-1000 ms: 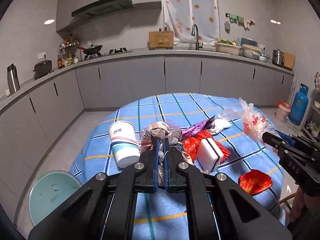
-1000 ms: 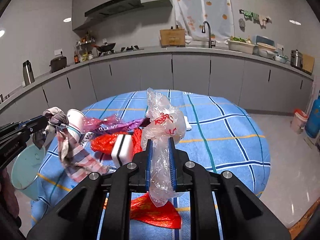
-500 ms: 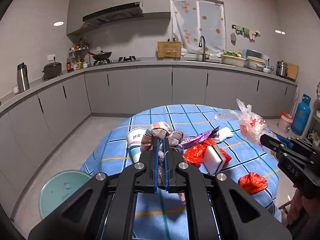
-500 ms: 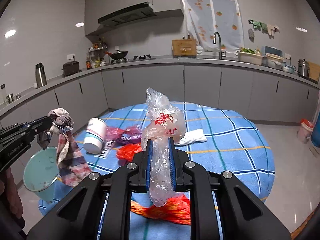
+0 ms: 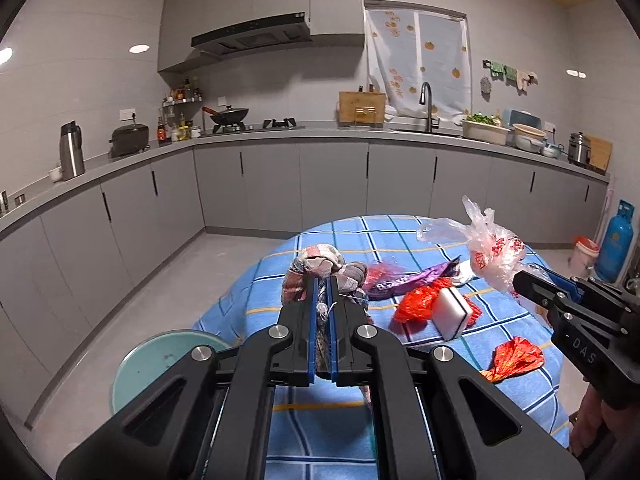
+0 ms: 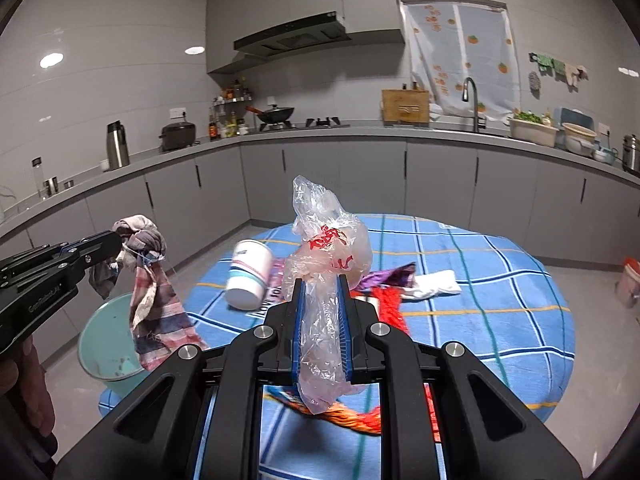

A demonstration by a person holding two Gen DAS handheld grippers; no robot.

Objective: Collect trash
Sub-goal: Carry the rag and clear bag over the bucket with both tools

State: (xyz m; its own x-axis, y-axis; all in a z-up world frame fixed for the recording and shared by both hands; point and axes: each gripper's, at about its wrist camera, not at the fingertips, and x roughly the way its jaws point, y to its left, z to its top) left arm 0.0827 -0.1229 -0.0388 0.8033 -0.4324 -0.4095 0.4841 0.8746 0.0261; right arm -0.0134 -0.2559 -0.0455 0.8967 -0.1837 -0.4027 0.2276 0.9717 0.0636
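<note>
Your left gripper (image 5: 323, 292) has its fingers pressed together on a striped rag (image 6: 158, 300), which bunches above the tips and hangs down in a long tail; your right gripper (image 6: 322, 300) pinches a crumpled clear plastic bag (image 6: 326, 264) with red print, its loose end drooping below the jaws. Take the round table (image 6: 500, 280) with the blue checked cloth as your landmark: both pieces are lifted clear of its top, the rag off its left edge and the bag over its near side. Down on the floor just left of the table stands a pale green bin (image 6: 106, 344), and the rag's tail hangs beside its rim, in line with it from the right wrist view; whether it is truly over the opening I cannot tell. So you have two pieces in hand and none visibly dropped yet. On the table top there is still a white paper cup (image 6: 248, 274) lying on its side, a purple wrapper (image 5: 412, 278), red plastic scraps (image 5: 516, 358), a white sponge block (image 5: 452, 312) and a crumpled white piece (image 6: 434, 284) toward the far side. By my reckoning the job is at an early stage, with most of the litter still to fetch.
</note>
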